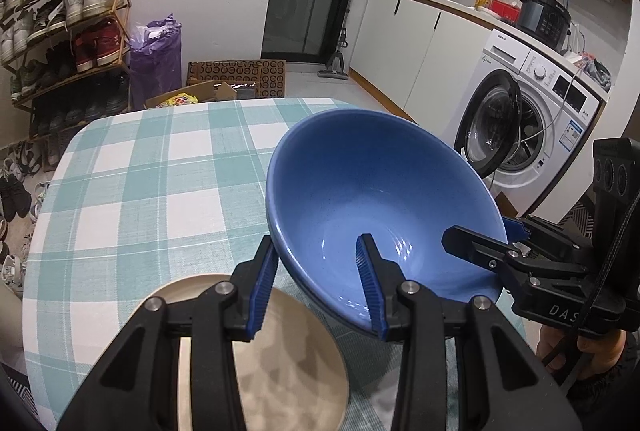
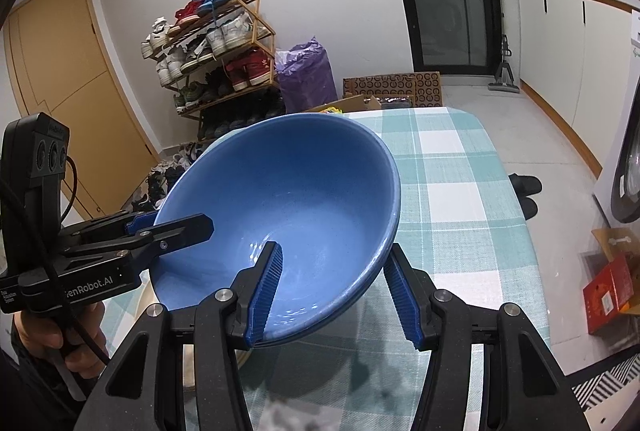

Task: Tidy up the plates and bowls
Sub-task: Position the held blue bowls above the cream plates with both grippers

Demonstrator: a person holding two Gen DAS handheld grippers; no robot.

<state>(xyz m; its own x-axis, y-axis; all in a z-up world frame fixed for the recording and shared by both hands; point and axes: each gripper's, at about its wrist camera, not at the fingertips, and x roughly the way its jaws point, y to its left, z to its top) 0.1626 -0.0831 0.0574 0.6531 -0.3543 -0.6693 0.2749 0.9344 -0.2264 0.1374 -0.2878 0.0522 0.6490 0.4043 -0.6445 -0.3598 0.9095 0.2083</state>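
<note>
The blue bowl [image 1: 376, 199] hangs tilted above the checked tablecloth [image 1: 152, 171], carried by both tools: the left gripper [image 1: 320, 287] is clenched on the rim at about six o'clock in its own view, one pad inside the wall and one outside, and the right gripper [image 2: 334, 291] pinches the opposite rim likewise. A beige plate [image 1: 280, 371] lies just below, at seven o'clock from the bowl. To do this well, I judge both hands should travel together, keeping the rim level so neither pad slips or twists the bowl.
</note>
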